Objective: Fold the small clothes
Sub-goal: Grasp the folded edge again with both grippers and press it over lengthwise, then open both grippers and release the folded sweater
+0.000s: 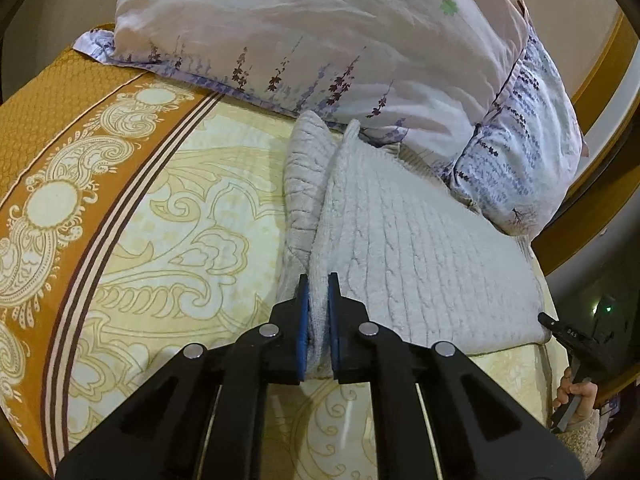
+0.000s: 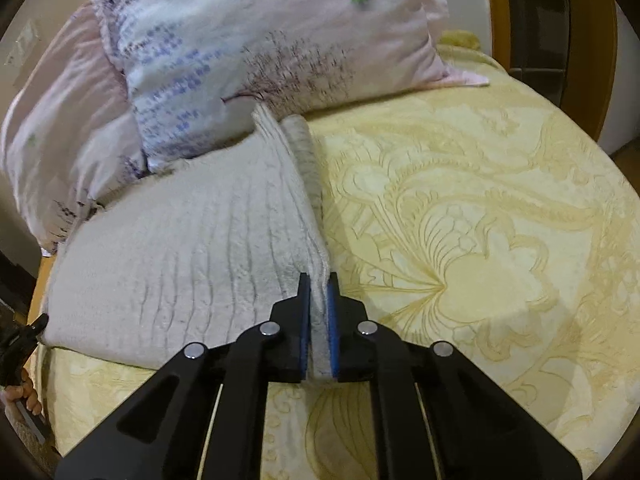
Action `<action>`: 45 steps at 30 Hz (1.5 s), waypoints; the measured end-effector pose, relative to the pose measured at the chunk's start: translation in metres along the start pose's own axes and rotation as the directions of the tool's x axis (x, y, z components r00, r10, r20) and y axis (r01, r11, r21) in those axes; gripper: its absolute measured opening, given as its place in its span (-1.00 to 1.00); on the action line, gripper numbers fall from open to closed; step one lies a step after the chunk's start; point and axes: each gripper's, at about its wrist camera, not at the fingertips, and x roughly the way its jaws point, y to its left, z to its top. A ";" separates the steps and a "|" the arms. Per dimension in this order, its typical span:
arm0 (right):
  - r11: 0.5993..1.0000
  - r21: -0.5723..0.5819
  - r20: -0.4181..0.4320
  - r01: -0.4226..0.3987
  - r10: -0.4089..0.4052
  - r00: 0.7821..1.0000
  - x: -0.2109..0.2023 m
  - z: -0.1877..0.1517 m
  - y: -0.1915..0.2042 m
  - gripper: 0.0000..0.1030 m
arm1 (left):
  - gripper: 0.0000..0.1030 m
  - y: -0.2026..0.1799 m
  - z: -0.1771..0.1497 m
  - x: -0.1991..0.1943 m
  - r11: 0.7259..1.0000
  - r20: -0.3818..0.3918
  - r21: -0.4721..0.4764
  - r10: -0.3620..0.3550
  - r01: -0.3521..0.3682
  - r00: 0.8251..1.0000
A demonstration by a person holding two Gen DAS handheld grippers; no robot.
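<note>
Knitwear, soft and floppy: I have the cable-knit sweater [image 1: 420, 240] on the bed [image 1: 168, 216], centre frame below the pillows [image 1: 320, 40], both claws, left [image 1: 318, 312] and right [image 2: 319, 312], pinching its bunched edges, the sensible hold.

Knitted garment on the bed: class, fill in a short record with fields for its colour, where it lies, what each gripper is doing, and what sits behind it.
garment: pale grey cable-knit garment, partly folded
surface: yellow patterned bedspread
left gripper: shut on the garment's edge
right gripper: shut on the garment's edge
behind: floral pillows, touching the garment's far end
</note>
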 end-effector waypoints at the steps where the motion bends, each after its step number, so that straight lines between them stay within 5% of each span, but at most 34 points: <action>1: 1.000 -0.011 -0.002 0.012 -0.012 1.000 0.000 0.001 0.003 -0.79 | -0.85 -0.001 0.000 0.000 1.000 0.000 0.003 0.002 -0.002 1.000; 6: 1.000 0.004 0.027 0.030 -0.030 0.999 -0.010 0.008 0.008 -0.28 | -0.78 -0.005 0.004 -0.007 1.000 0.009 0.008 -0.010 0.010 1.000; 8: 1.000 0.002 0.070 0.012 -0.012 0.997 -0.019 0.014 0.015 -0.11 | -0.45 -0.005 0.008 -0.012 1.000 0.019 -0.001 -0.029 0.029 0.999; 9: 1.000 -0.012 0.084 -0.005 0.006 0.996 -0.022 0.017 0.022 -0.07 | 0.05 -0.005 0.011 -0.015 1.000 0.036 -0.007 -0.027 0.027 0.999; 10: 1.000 -0.025 0.088 -0.018 0.020 0.996 -0.022 0.020 0.029 0.01 | 0.33 -0.006 0.015 -0.018 1.000 0.055 -0.010 -0.016 0.017 0.998; 14: 0.988 -0.132 0.059 -0.084 0.093 0.994 -0.010 0.025 0.073 0.13 | 0.44 -0.010 0.032 -0.013 1.000 0.058 0.000 -0.020 0.020 0.998; 21: 0.960 -0.272 0.001 -0.067 0.069 0.998 0.027 0.016 0.133 0.18 | 0.46 -0.014 0.057 0.024 1.000 -0.014 -0.011 -0.001 0.001 1.000; 36: 0.940 -0.342 0.013 0.004 0.001 1.000 0.044 0.009 0.148 0.36 | 0.42 -0.021 0.059 0.062 0.998 -0.070 0.008 0.057 -0.056 0.996; 45: 0.944 -0.330 0.016 -0.014 0.020 1.000 0.047 0.008 0.148 0.40 | 0.16 -0.025 0.059 0.066 0.999 -0.075 -0.027 0.038 -0.040 0.997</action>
